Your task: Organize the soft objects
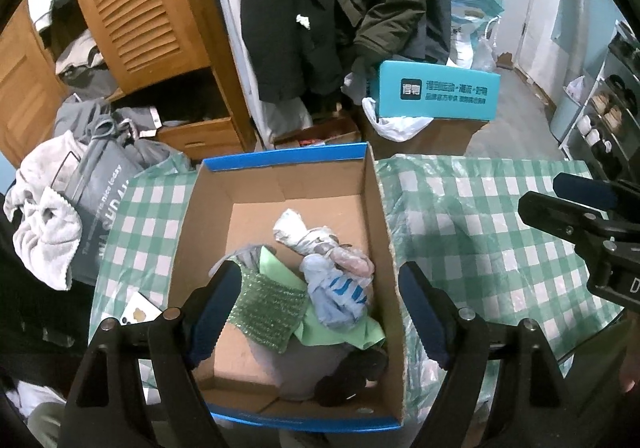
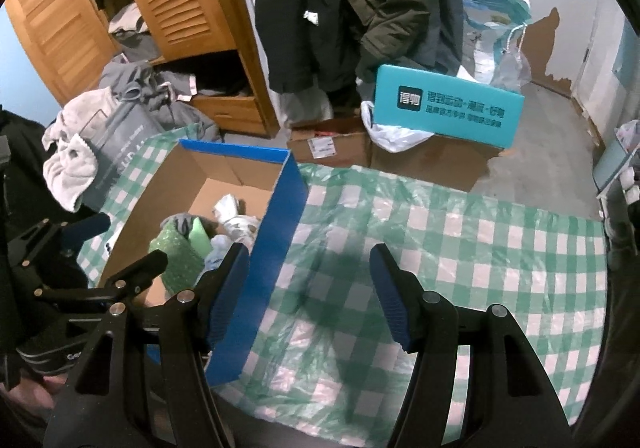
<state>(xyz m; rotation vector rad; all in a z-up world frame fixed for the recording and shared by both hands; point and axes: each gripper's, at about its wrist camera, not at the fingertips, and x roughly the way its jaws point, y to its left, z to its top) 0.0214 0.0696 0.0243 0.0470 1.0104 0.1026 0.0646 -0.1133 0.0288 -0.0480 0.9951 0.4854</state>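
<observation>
A blue-sided cardboard box (image 1: 376,208) stands on the green checked tablecloth (image 1: 480,232). In it lie a sparkly green knit piece (image 1: 266,308), a light green cloth (image 1: 340,330), a pale blue bundle (image 1: 340,296), a white patterned bundle (image 1: 304,232), a grey item and a dark item (image 1: 352,372). My left gripper (image 1: 320,312) is open and empty, held above the box with one finger over its left part. My right gripper (image 2: 308,296) is open and empty above the bare cloth, just right of the box's blue wall (image 2: 272,256). It also shows at the right edge of the left wrist view (image 1: 580,216).
A grey bag with a white towel (image 1: 44,228) lies left of the table. A phone (image 1: 138,314) lies on the cloth beside the box. Behind the table stand a wooden wardrobe (image 1: 140,8), hanging coats (image 1: 320,8), a teal box (image 1: 436,90) on cardboard cartons, and a shoe rack (image 1: 612,100).
</observation>
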